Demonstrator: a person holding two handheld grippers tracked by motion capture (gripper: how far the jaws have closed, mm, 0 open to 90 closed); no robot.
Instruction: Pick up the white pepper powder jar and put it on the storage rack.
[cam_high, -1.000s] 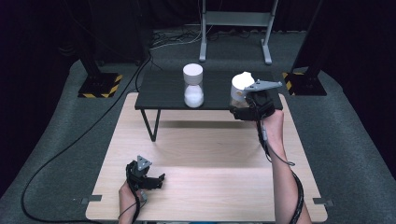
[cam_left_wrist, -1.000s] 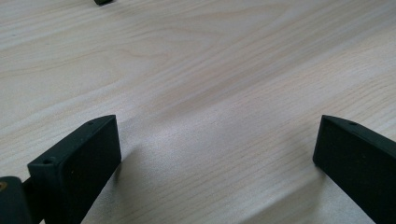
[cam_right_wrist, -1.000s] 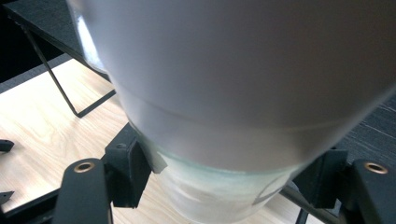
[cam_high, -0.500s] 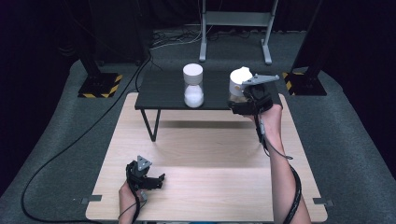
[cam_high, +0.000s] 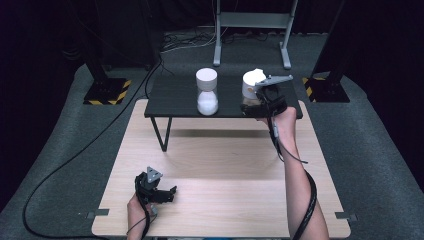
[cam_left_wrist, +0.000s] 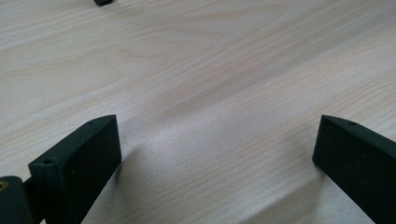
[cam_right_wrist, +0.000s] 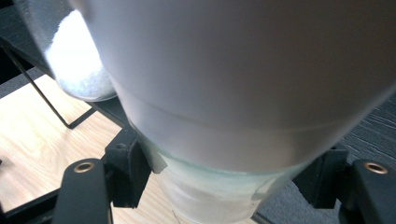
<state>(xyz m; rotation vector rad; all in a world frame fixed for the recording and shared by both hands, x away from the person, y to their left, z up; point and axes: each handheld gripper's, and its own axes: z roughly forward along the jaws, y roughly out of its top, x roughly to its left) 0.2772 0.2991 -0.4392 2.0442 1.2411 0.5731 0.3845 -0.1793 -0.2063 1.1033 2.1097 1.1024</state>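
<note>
Right hand-held gripper (cam_high: 251, 102) clamps clear jar (cam_right_wrist: 224, 186), white lid (cam_right_wrist: 243, 70), on black shelf (cam_high: 170, 97).

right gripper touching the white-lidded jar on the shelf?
Touching. Right gripper view: both jaws of the right gripper press the glass sides of the jar, no gap.

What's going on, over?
Right gripper shut on right jar, on black shelf. Left gripper open, low over wooden table. Second jar stands beside.

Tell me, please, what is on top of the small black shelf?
On the black shelf stand two white-capped jars: one holding white powder, another clamped by the right gripper. Its contents are hidden.
</note>
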